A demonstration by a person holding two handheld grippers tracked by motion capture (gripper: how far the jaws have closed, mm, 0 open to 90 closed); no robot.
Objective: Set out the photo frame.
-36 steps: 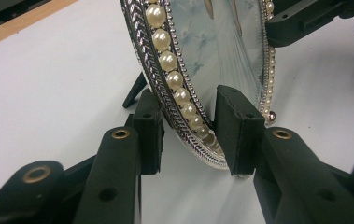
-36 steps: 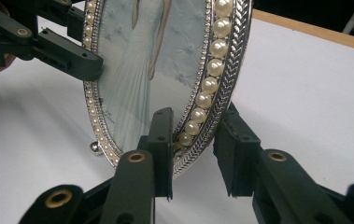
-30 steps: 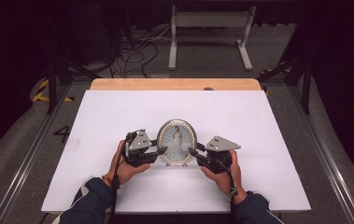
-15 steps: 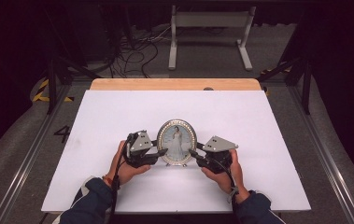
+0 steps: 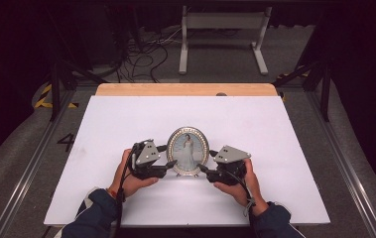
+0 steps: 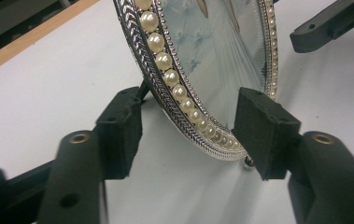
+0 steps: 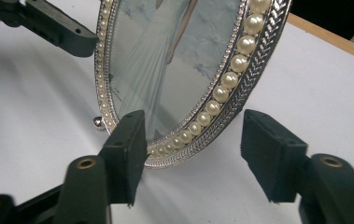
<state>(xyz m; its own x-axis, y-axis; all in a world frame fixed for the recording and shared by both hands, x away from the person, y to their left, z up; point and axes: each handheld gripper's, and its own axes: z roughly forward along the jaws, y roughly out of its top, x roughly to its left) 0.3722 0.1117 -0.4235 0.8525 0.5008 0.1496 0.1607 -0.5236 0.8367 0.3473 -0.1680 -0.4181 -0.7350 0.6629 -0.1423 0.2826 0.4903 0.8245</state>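
An oval silver picture frame with a pearl rim stands upright on the white table top, holding a photo of a figure in a long pale dress. My left gripper is at its left edge and my right gripper at its right edge. In the left gripper view the frame's lower rim sits between the left gripper's pads with gaps on both sides. In the right gripper view the rim sits loose between the right gripper's pads. Both pairs of jaws have just been opening, and both are open.
A wooden strip borders the table's far edge. Beyond it lie cables and a white metal stand on the floor. Metal rails run along both sides of the table. White surface lies all round the frame.
Both grippers' jaws have spread apart and let go of the frame's rim. The frame still stands upright in the same spot, and the hands have stayed put.
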